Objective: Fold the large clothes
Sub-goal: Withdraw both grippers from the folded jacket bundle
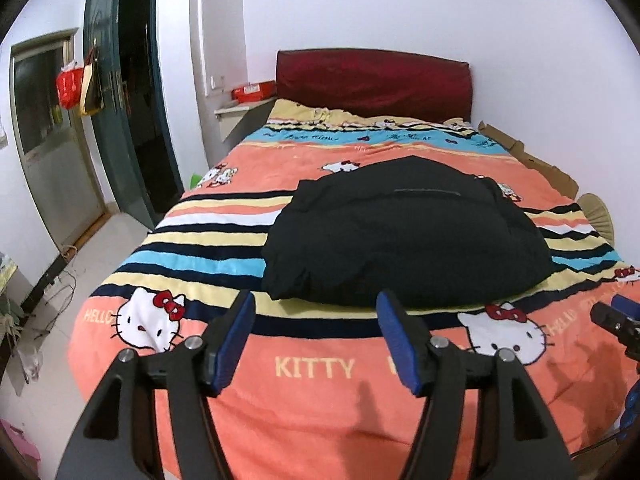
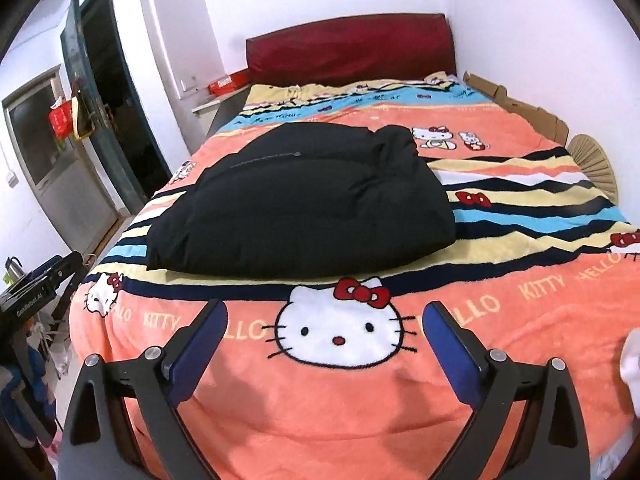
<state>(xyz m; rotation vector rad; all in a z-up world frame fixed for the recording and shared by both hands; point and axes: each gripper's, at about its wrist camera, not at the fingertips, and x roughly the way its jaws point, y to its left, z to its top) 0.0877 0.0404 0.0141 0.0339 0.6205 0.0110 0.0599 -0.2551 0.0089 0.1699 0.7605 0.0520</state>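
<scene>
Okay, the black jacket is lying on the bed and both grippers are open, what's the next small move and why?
Probably hold both grippers back at the foot of the bed rather than reach in again. The black padded jacket already lies in a compact folded bundle on the Hello Kitty blanket. The left gripper and right gripper are open, empty and apart from it. No loose sleeve shows.

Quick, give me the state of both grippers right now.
Left gripper: open, holding nothing, short of the black jacket.
Right gripper: open wide, holding nothing.
</scene>
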